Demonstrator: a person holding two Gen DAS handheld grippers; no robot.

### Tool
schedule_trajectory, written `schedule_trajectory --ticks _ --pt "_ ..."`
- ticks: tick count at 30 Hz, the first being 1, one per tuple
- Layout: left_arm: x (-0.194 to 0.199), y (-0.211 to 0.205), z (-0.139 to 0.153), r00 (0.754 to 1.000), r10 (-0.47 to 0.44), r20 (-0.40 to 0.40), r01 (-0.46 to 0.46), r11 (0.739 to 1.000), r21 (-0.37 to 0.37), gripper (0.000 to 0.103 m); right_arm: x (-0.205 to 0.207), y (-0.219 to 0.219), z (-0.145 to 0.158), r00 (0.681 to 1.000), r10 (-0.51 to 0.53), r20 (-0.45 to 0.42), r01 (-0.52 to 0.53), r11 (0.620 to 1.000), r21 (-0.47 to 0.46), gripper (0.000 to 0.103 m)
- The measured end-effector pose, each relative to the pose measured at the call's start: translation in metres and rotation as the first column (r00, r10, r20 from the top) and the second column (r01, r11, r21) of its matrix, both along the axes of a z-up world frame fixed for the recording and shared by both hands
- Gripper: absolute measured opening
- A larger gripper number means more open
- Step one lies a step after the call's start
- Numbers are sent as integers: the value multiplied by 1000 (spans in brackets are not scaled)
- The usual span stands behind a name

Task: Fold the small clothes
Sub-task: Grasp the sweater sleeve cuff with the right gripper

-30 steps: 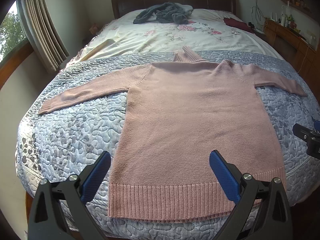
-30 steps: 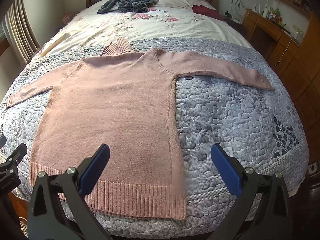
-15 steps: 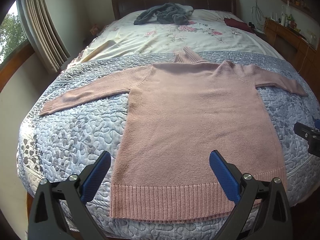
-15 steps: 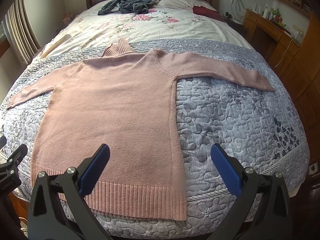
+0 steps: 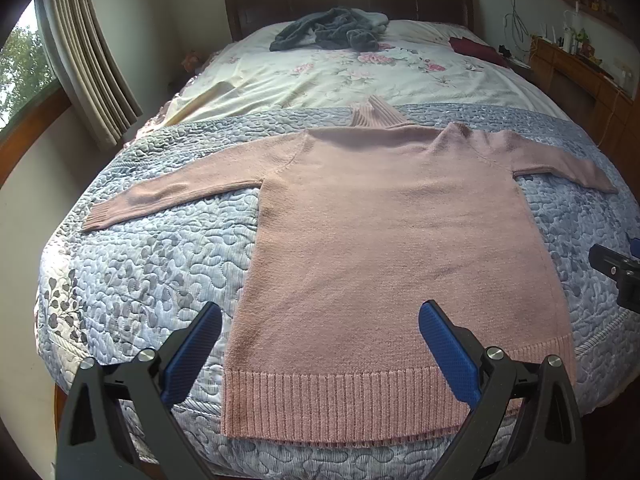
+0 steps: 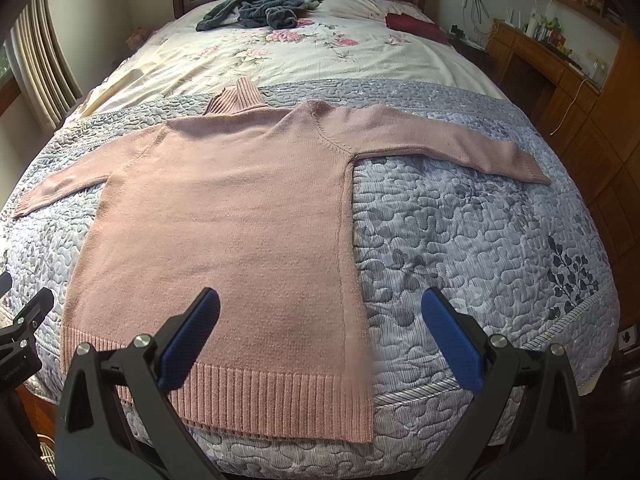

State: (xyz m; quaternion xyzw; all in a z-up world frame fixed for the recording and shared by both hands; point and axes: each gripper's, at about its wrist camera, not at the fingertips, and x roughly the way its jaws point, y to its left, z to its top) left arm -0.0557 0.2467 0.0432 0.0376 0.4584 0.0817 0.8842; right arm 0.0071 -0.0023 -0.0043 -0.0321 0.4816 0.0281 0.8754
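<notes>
A pink knit sweater (image 5: pixel 392 232) (image 6: pixel 228 224) lies flat on the bed, sleeves spread to both sides, ribbed hem nearest me, turtleneck collar (image 5: pixel 372 114) at the far end. My left gripper (image 5: pixel 320 328) hovers open above the hem, nothing between its blue pads. My right gripper (image 6: pixel 320 320) hangs open over the sweater's lower right corner, its right finger over the quilt. Each gripper's body shows at the edge of the other's view.
A grey-blue quilted cover (image 5: pixel 152 264) (image 6: pixel 480 240) spans the near bed. Beyond it lies a floral sheet (image 5: pixel 360 72) with a heap of grey clothes (image 5: pixel 332 34) and a dark red item (image 5: pixel 476 50). Wooden furniture (image 6: pixel 580 92) stands on the right, curtains (image 5: pixel 88 68) on the left.
Both views have shifted slightly: the sweater sits a little lower and closer in frame. Both grippers stay open and hold nothing.
</notes>
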Motion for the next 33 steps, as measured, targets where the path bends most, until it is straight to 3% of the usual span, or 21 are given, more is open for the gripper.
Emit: schedule_trajectory --ticks 13,18,21,26,29,33 --pt "7 -6 -8 1000 -13 7 13 1000 10 99 2 -2 -3 1000 -1 4 1 1000 4 100" --pt "30 -16 -15 999 -12 30 13 1000 -29 99 27 -35 -13 999 -32 7 32 999 29 100" --pt "59 -27 -20 999 -39 22 41 992 -118 99 58 -82 -21 995 -86 -45 90 992 90 100" --pt "125 -49 -29 994 -79 71 95 959 -268 99 129 -192 -37 958 -268 -98 275 959 63 100" --pt "171 -62 -39 997 -53 55 67 958 -279 99 177 -272 -57 896 -410 -174 423 905 46 100" --pt "223 -84 -47 995 -41 86 57 978 -202 99 227 -360 -84 823 -511 -247 540 839 65 99"
